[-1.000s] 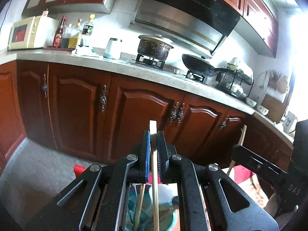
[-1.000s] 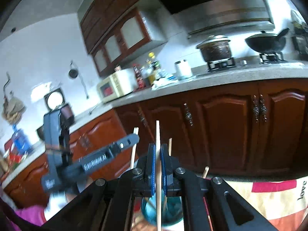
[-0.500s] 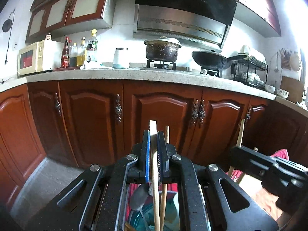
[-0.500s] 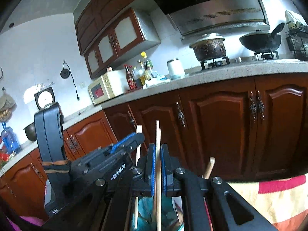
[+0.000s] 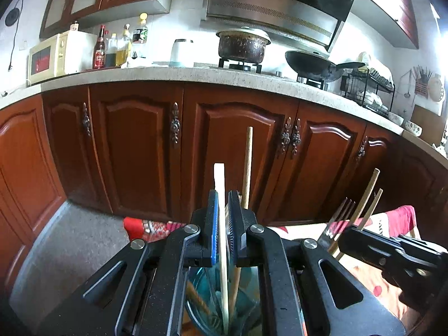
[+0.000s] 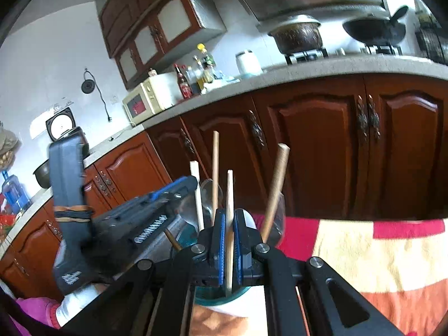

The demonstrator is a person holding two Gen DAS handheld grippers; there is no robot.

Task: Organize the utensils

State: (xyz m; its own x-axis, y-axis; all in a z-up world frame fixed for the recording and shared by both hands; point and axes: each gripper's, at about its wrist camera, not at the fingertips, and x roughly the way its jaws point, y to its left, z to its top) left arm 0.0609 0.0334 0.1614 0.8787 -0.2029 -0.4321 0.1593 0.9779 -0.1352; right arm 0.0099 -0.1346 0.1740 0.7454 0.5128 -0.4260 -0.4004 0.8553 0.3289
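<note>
Both claws clamp a chopstick upright over a teal glass cup.

The left claw [image 5: 223, 212] is closed tight on a pale chopstick [image 5: 219, 184] whose lower end reaches into the teal cup [image 5: 207, 299] below. The right claw [image 6: 229, 232] is likewise closed on a thin wooden chopstick [image 6: 230, 196] over the same cup [image 6: 208, 296], beside a wooden handle [image 6: 275, 187] and a spoon [image 6: 208, 193] standing in it on the patterned tablecloth [image 6: 364, 252].

Both wrist views are taken low and close above a teal cup [image 5: 224, 305], facing the cabinets [image 5: 140, 145]; the cooktop pot [image 6: 296, 35] is shared.
</note>
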